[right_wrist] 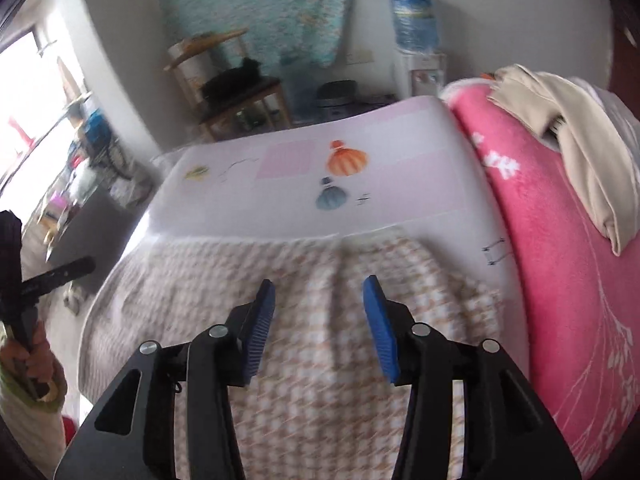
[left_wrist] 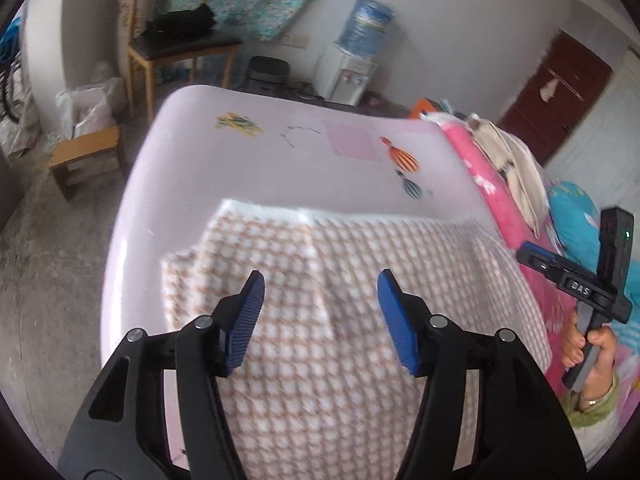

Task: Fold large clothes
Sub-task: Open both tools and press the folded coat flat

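Garment [left_wrist: 320, 320], checked, spread flat on pale sheet [left_wrist: 280, 168], left gripper [left_wrist: 320, 286] above it, jaws apart, empty, right gripper [right_wrist: 319, 294] likewise, pink blanket [right_wrist: 560, 280] beside garment.

I saw soft daylight from a blown-out window [right_wrist: 28, 96]; both fisheye views were motion-blurred, edges bent and dark.

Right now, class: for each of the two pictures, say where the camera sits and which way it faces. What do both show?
Left wrist: on the left gripper, looking down over the checked garment; the person's right hand shows.
Right wrist: on the right gripper, facing the same garment, pink blanket beside it; the left hand shows.
Shared: garment, pale sheet, water dispenser, chair.
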A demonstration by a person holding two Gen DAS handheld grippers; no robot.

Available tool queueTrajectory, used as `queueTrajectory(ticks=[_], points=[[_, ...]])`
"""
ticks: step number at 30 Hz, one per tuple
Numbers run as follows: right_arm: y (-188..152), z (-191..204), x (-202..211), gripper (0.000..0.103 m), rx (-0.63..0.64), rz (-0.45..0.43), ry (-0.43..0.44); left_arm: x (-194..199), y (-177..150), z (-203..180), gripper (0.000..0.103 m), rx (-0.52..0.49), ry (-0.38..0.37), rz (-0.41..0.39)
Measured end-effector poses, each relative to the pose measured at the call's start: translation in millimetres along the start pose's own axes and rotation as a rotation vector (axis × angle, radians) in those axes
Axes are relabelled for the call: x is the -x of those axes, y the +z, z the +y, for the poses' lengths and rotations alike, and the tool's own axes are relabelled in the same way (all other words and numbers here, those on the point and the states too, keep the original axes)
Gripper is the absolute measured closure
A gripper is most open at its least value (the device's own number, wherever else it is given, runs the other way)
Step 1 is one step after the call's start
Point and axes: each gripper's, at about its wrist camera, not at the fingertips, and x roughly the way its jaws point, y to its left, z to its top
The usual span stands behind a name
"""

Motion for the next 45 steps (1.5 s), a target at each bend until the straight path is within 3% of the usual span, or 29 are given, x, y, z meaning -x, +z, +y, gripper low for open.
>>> queueTrajectory(ticks=[2,4,5,6,9,12,14,17,20,24,27,29,32,34,36,38,40,42,45], points=[[-15,16,-19,0.055,0.067,0.053,-0.026,-12,-20,-22,0.046,-0.061,0.008,0.045],[-27,13,-47,0.055,0.07,0.129,-0.06,-36,-37,-31,0.045,-0.097,0.09,0.092],[-30,11,-49,0.055,0.059,0.11,-0.046,-49,-45,-29,0.043,-0.103,0.136,0.113],[-29,11,-46,0.055,0.056,0.111,-0.049,-54,-50,-24,0.042,-0.095,0.136,0.1],[-30,24,-24,0.055,0.078,0.124,-0.099,-38,-53,-23,0.043,-0.062,0.146,0.063],[-51,52,10,0.053,0.154,0.078,-0.084,-7,-66,-37,0.042,-0.109,0.106,0.004],[-71,64,14,0.053,0.177,0.092,-0.055,1,-81,-49,0.039,-0.158,0.08,0.001],[-94,61,-15,0.049,0.167,0.138,-0.085,-20,-103,-55,0.037,-0.191,0.137,0.068],[-90,51,-8,0.048,0.057,0.144,-0.055,-19,-112,-61,0.036,-0.227,0.202,0.045],[-104,79,32,0.048,0.138,0.049,-0.037,16,-122,-70,0.034,-0.227,0.142,-0.016],[-130,95,13,0.048,0.2,0.106,-0.072,8,-142,-69,0.03,-0.237,0.19,0.02],[-140,91,3,0.045,0.17,0.095,-0.081,-16,-150,-56,0.03,-0.197,0.244,0.091],[-134,84,16,0.046,0.121,0.107,-0.075,-4,-148,-51,0.029,-0.141,0.212,0.07],[-134,73,36,0.046,0.091,0.06,-0.096,17,-148,-46,0.029,-0.113,0.178,0.005],[-138,53,49,0.046,0.042,0.021,-0.165,28,-149,-34,0.028,-0.093,0.204,-0.037],[-148,25,42,0.046,-0.034,0.046,-0.227,18,-151,-11,0.027,-0.031,0.256,0.003],[-160,0,24,0.045,-0.108,0.098,-0.194,12,-154,7,0.028,0.022,0.216,-0.001],[-160,-1,32,0.046,-0.116,0.097,-0.187,14,-151,2,0.027,0.01,0.222,0.009],[-157,0,68,0.046,-0.137,0.003,-0.21,33,-151,-5,0.027,0.003,0.182,-0.04]])
